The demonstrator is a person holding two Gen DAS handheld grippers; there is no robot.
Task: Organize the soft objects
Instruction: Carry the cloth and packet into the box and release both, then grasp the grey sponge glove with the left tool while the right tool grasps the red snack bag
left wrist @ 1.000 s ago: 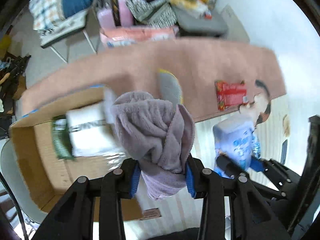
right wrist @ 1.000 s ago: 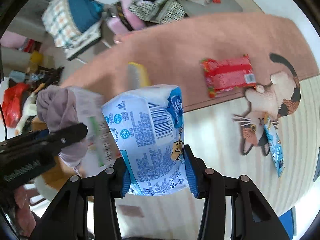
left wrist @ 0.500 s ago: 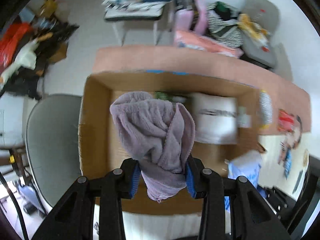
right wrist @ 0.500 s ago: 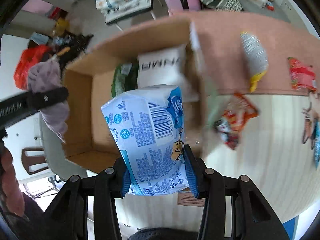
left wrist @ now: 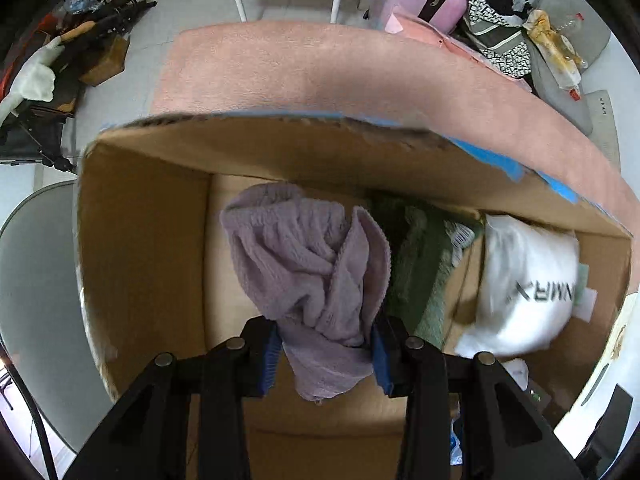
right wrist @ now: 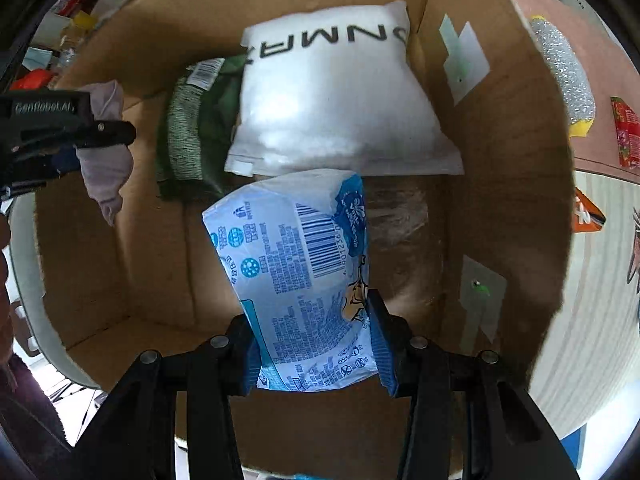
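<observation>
My left gripper [left wrist: 324,354] is shut on a bunched purple towel [left wrist: 308,272] and holds it inside the open cardboard box [left wrist: 140,248], near its left end. My right gripper [right wrist: 318,354] is shut on a blue and white tissue pack [right wrist: 304,280] and holds it over the box [right wrist: 496,152] floor. A white soft package [right wrist: 336,96] with black lettering and a green folded cloth [right wrist: 200,128] lie in the box. The left gripper with the towel [right wrist: 106,160] shows at the left of the right wrist view.
The box stands on a pink rug [left wrist: 320,72]. A silver and yellow pack [right wrist: 566,76], a red packet [right wrist: 626,136] and an orange packet [right wrist: 586,216] lie outside, right of the box. A grey chair [left wrist: 36,280] is left of the box; bags and clutter lie beyond the rug.
Both grippers have moved left from the rug and floor to the box and down into it, each still holding its item. The box now fills both views.
</observation>
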